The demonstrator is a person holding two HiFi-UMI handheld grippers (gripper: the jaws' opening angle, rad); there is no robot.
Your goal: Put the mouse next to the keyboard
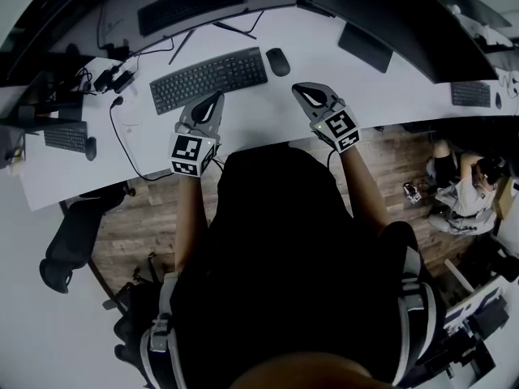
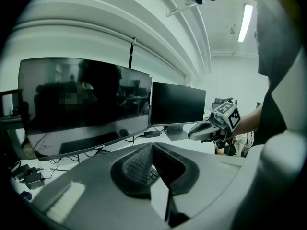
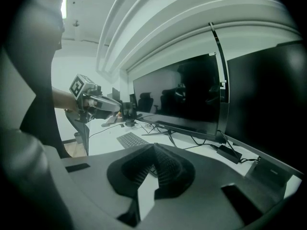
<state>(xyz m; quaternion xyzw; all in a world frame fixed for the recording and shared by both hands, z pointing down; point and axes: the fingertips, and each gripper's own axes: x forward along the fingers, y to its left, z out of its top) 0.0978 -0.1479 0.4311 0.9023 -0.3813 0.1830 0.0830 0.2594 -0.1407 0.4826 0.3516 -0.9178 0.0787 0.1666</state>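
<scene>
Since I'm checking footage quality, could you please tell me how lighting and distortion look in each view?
Head view: dim overall, fisheye bows the desk into an arc. Left gripper view: the ceiling lamp glares white; the monitor mirrors the room. Right gripper view: black vignette at the corners, reflections on a monitor.

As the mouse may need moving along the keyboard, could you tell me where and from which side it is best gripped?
Probably across its mid-body, a jaw on each long flank, the right gripper coming from above on the near side. The mouse lies flat, lengthwise away from the person; the keyboard sits close at its left, leaving a slim gap.
</scene>
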